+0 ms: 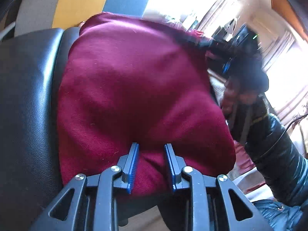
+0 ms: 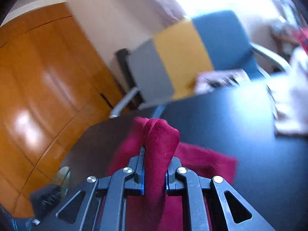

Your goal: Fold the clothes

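Note:
A dark red garment (image 1: 134,88) lies spread over a black leather surface (image 1: 25,100) in the left wrist view. My left gripper (image 1: 151,150) holds the garment's near edge, its blue-padded jaws a little apart with a fold of cloth between them. My right gripper (image 2: 156,154) is shut on a bunched fold of the same red garment (image 2: 159,140), lifted above the dark table (image 2: 250,144). The right gripper and the hand holding it (image 1: 242,65) show blurred at the right of the left wrist view, at the garment's far side.
A chair with grey, yellow and blue panels (image 2: 182,57) stands behind the table. A wooden cabinet (image 2: 38,86) is at the left. Pale cloth (image 2: 290,100) lies at the table's right side. A bright window is at the back.

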The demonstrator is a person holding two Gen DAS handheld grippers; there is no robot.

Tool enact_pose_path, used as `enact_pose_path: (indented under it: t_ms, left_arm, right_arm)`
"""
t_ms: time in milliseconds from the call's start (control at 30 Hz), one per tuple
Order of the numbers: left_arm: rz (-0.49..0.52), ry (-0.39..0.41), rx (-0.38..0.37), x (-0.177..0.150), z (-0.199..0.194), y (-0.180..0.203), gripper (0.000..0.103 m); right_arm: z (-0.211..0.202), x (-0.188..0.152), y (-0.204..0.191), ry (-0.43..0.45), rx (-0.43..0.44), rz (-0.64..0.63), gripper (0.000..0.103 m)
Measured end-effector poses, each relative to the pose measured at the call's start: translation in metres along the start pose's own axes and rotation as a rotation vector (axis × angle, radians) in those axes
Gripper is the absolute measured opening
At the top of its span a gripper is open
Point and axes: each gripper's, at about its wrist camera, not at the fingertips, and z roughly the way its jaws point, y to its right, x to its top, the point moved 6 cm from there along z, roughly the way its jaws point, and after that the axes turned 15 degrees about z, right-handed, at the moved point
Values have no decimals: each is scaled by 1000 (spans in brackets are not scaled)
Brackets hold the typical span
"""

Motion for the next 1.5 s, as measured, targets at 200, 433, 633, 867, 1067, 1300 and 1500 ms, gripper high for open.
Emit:
enact_pose_path:
  t_ms: [200,433,633,867,1067,1300,1500]
  left_arm:
    - [33,72,-20,22,-9,23,25]
    - [205,-92,-124,19,61,81,25]
    - [262,-95,-82,26,66,100,26]
    - [190,88,15,49,5,72,26]
    - [-16,223,157,71,-34,-2,26]
    - [-128,313,167,128,-12,-16,29]
    - [-79,183,245,122,50,-33,32]
  right_arm:
    - [-7,-32,73,-1,-48,132,16]
    - [3,-32,83,-15,-54,157,18]
    - [4,-30,81,-28,-74,163,22]
    - [-27,-16,72,1,-126,189,40]
    - [-64,-6,32,94,-188,129,40]
    - [-34,-33,-5,82,-250,171,40]
    - [-6,-60,28,113,-416,91,25]
